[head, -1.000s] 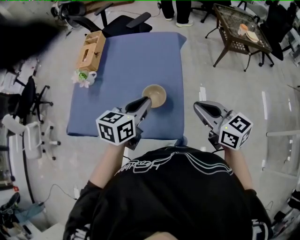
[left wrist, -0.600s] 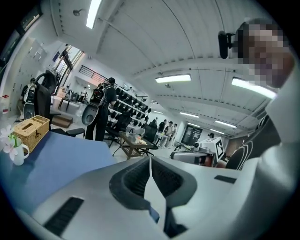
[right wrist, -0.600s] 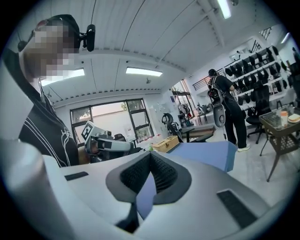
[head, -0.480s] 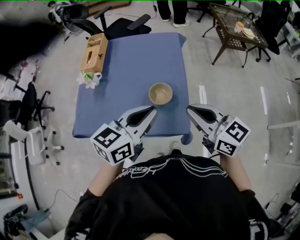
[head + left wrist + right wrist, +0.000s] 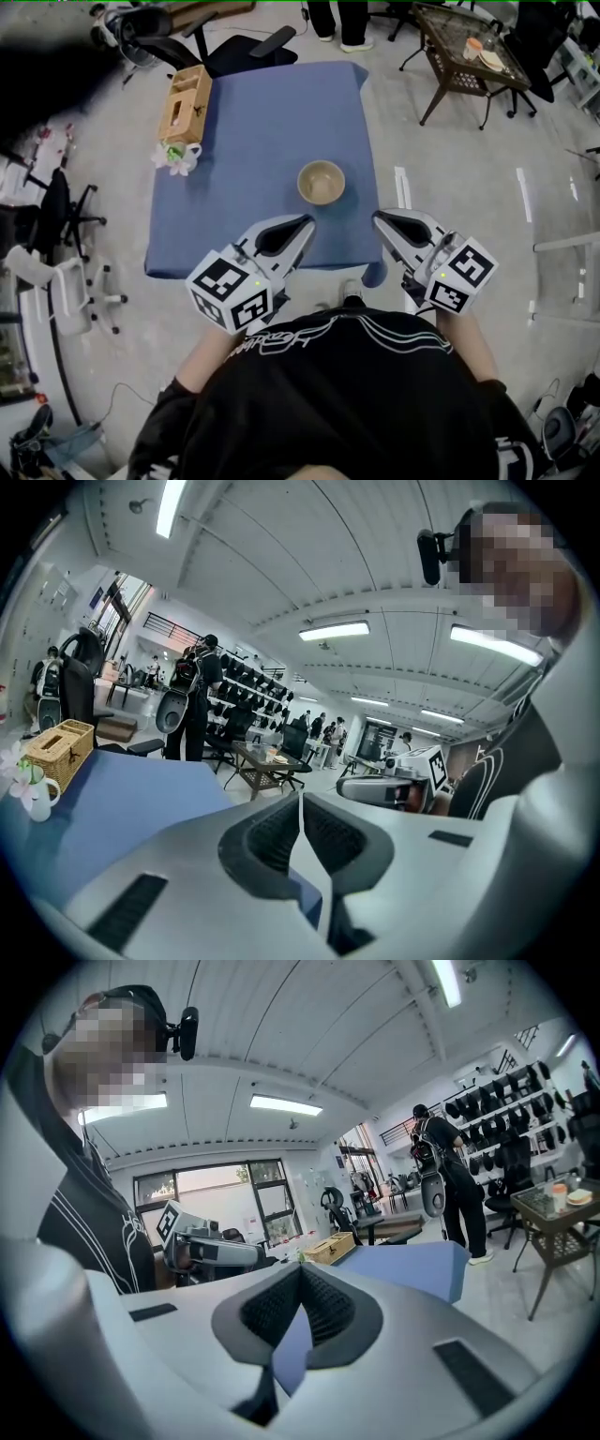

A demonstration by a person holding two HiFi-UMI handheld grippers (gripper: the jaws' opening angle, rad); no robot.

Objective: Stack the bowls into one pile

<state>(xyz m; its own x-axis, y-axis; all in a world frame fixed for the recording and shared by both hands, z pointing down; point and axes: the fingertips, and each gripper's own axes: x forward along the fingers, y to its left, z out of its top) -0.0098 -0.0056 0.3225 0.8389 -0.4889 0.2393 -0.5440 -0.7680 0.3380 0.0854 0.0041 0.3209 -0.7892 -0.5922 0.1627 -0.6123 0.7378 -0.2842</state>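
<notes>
A tan bowl (image 5: 322, 182) stands upright on the blue-covered table (image 5: 262, 122), toward its near right part. Whether it is one bowl or several nested I cannot tell. My left gripper (image 5: 307, 222) hovers at the table's near edge, just short of the bowl and left of it, shut with nothing between its jaws. My right gripper (image 5: 378, 217) is level with it off the table's right near corner, also shut and empty. In the left gripper view the left gripper (image 5: 300, 799) has its pads together; the right gripper view shows the right gripper (image 5: 301, 1269) likewise. The bowl appears in neither gripper view.
A wicker tissue box (image 5: 184, 101) and a white mug with flowers (image 5: 176, 156) sit at the table's left edge. An office chair (image 5: 246, 47) and a standing person (image 5: 345, 23) are at the far end. A dark side table (image 5: 469, 56) stands at the right.
The left gripper's tips were at the bowl's rim; now both grippers have drawn back toward my body and sit apart from the bowl. The bowl stays on the table.
</notes>
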